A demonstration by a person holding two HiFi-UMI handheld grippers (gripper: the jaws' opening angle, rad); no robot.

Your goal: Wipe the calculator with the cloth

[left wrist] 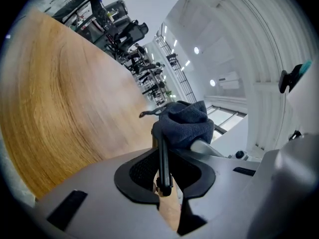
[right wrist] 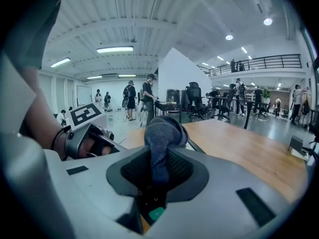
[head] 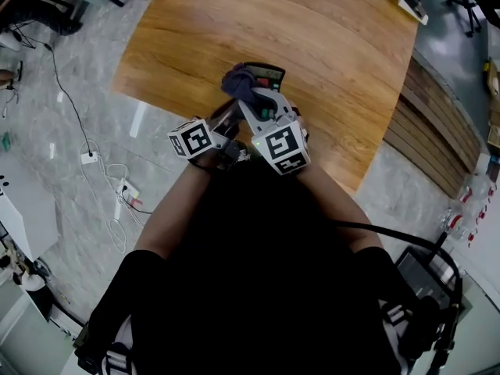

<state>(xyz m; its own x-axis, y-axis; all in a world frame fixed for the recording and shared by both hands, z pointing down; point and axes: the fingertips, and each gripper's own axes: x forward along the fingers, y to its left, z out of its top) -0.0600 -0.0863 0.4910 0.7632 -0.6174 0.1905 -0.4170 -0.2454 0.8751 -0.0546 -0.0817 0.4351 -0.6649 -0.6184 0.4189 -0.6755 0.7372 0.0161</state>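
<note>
over wood table (head: 328, 45) — left hand-held gripper (left wrist: 163, 172) clamps slim flat calculator (head: 268, 74) | right hand-held gripper (right wrist: 158, 169) pinches nubby cloth (right wrist: 160, 132)

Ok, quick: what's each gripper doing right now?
Left gripper: closed on the thin black calculator, held edge-on.
Right gripper: closed on the bunched dark blue cloth.

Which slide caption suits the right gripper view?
The right hand-held gripper pinches the dark cloth, wooden table beyond.
</note>
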